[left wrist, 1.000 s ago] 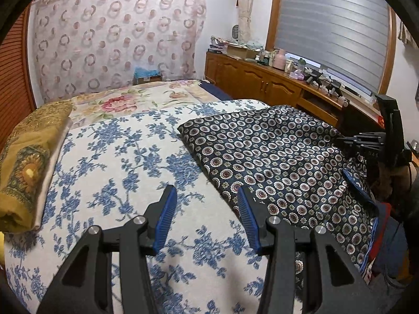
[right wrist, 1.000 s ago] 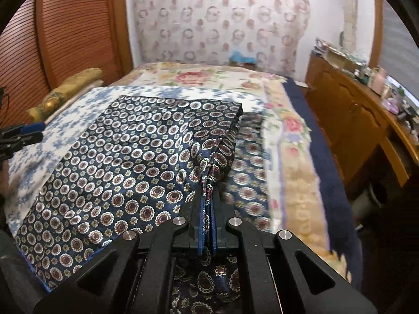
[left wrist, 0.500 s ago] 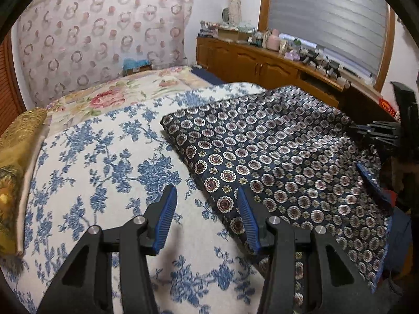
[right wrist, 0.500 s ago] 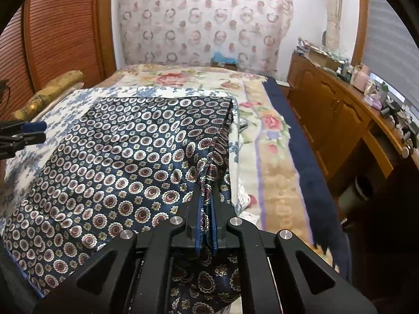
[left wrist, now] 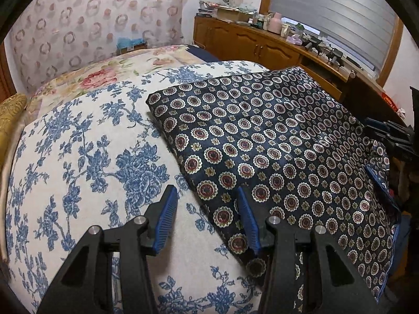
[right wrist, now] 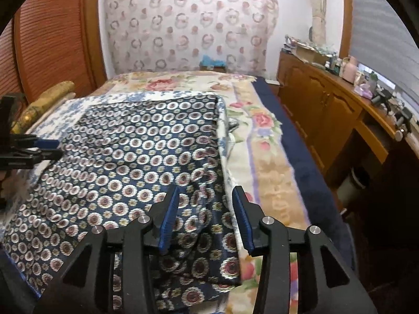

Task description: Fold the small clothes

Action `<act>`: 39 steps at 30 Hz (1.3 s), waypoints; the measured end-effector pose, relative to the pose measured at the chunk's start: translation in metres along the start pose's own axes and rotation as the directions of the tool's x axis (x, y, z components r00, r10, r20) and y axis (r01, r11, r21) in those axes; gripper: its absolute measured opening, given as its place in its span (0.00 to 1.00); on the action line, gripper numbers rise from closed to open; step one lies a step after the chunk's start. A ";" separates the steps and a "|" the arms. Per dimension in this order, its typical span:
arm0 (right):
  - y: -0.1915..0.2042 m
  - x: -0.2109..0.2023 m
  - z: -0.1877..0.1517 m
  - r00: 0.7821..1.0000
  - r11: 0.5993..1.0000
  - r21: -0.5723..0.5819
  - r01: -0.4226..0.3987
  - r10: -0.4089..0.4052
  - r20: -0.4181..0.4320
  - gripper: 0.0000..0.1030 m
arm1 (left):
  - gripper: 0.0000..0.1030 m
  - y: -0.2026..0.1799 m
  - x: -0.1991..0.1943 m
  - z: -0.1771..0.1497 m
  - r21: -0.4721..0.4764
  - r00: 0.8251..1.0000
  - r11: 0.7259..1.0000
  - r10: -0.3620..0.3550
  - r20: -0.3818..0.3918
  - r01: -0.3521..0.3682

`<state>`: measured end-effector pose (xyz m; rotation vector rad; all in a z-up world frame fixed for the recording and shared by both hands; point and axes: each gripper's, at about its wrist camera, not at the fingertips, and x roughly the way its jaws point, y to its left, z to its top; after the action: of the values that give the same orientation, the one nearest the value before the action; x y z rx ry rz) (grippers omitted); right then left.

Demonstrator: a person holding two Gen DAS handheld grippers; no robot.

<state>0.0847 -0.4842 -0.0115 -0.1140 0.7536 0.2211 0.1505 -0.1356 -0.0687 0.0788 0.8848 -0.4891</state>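
Right gripper (right wrist: 205,216) just opening, released over garment (right wrist: 136,157) corner | left gripper (left wrist: 207,217) parted, straddling garment's near edge

You have one garment (left wrist: 262,141) in front of you, a dark navy cloth of shiny fabric, printed all over with round medallions in white and dark red and with small golden motifs between them. It lies spread flat on the bed, on the sheet with blue flowers, and its far edge makes a straight, clean line. In your right wrist view the near right corner (right wrist: 207,235) is not flat: there the cloth is rumpled into loose folds. A plain blue lining shows along the near edge.
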 end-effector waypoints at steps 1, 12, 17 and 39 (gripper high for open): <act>0.001 0.001 -0.001 1.000 1.000 0.001 -0.001 0.001 -0.002 0.41 | 0.44 0.000 0.000 0.000 -0.002 1.000 1.000 -0.002 0.003 0.002; -0.003 0.016 -0.004 0.999 0.999 0.025 -0.026 0.027 -0.035 0.41 | 0.01 -0.004 -0.001 0.009 0.009 0.998 0.998 -0.054 0.016 0.054; -0.004 0.013 -0.004 0.999 0.999 0.031 -0.034 0.034 -0.025 0.41 | 0.01 -0.001 -0.019 0.016 0.035 0.998 0.999 -0.006 0.068 0.003; 0.086 0.022 0.035 0.984 0.978 -0.115 -0.176 0.179 0.019 0.41 | 0.03 0.144 -0.076 -0.006 -0.104 0.960 0.963 0.258 0.109 -0.247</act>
<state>0.1029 -0.3908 -0.0031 -0.1502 0.7221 0.4349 0.1697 0.0229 -0.0334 0.0782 0.7630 -0.2123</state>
